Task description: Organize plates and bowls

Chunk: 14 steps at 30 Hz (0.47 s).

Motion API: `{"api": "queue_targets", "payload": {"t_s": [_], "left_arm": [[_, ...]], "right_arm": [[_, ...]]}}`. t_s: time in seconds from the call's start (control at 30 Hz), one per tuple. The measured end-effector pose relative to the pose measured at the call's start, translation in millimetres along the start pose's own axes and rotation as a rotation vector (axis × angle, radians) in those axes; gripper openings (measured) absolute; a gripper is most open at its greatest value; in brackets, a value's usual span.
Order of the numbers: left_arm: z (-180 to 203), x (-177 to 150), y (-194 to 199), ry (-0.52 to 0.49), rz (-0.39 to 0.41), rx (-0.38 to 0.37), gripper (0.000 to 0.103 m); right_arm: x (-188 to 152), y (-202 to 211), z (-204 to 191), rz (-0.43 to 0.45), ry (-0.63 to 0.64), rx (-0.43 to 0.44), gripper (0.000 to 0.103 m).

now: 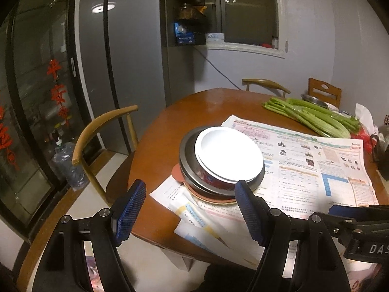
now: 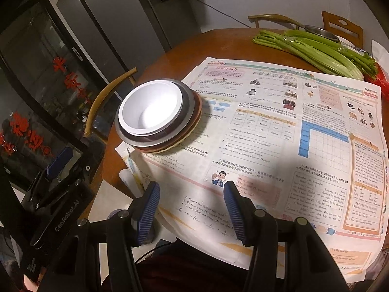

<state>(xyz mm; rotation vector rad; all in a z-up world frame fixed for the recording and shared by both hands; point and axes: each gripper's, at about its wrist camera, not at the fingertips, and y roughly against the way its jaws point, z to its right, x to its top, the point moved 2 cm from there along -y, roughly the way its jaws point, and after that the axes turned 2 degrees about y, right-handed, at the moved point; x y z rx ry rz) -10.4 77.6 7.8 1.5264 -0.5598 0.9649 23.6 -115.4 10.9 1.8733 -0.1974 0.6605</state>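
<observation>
Left wrist view looks down over a round wooden table (image 1: pixel 155 146) where the dishes stand nested in one stack: a white bowl (image 1: pixel 229 153) sits on top, inside a red-sided bowl (image 1: pixel 214 178), which rests in a wide steel plate (image 1: pixel 192 170) over a reddish-brown plate (image 1: pixel 177 174) at the bottom. The stack stands near the table's left edge, partly on a large printed newspaper sheet (image 1: pixel 304 165) that covers much of the tabletop. The left gripper (image 1: pixel 190 209) hangs short of the stack with its blue pads spread wide and nothing between them; its right pad appears just in front of the steel plate's near rim, though contact cannot be judged. In the right wrist view the right gripper (image 2: pixel 192 206) hovers over the newspaper (image 2: pixel 267 133) near the table's front edge, well apart from the white bowl (image 2: pixel 150 108), its jaws about half spread and empty. The left gripper (image 2: pixel 58 163) shows there at the lower left. A bunch of celery (image 2: pixel 316 51) lies at the far side of the table, with a small steel bowl (image 2: pixel 321 32) just behind it, and curved-back wooden chairs (image 1: pixel 97 131) stand around.
</observation>
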Motion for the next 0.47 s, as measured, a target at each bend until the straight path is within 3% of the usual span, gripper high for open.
{"api": "queue_targets", "payload": {"t_s": [0.47], "left_arm": [[0.1,-1.1,-1.2,-0.001,-0.028,-0.012,0.077]], "right_arm": [[-1.0,-0.2,-3.1,-0.005,0.004,0.007,0.054]]}}
